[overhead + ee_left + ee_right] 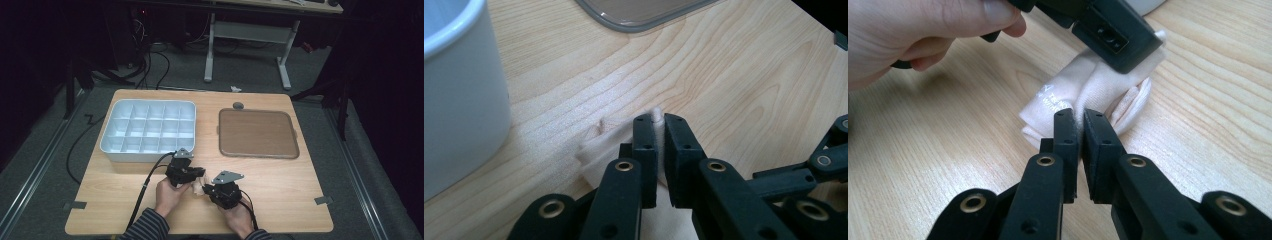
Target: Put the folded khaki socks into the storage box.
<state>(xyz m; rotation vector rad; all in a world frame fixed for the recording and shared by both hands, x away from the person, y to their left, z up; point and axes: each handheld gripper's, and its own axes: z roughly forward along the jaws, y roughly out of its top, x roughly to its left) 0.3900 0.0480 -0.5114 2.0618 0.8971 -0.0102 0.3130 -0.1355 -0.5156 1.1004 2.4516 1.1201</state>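
Cream folded cloth (1088,90) lies near the table's (280,185) front edge, pinched by both left gripper (659,131) and right gripper (1081,125). Advised: keep both pinches firm, move hands together, avoid pulling folds apart.

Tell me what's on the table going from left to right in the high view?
White divided box → left gripper → small pale cloth → right gripper → brown tray.
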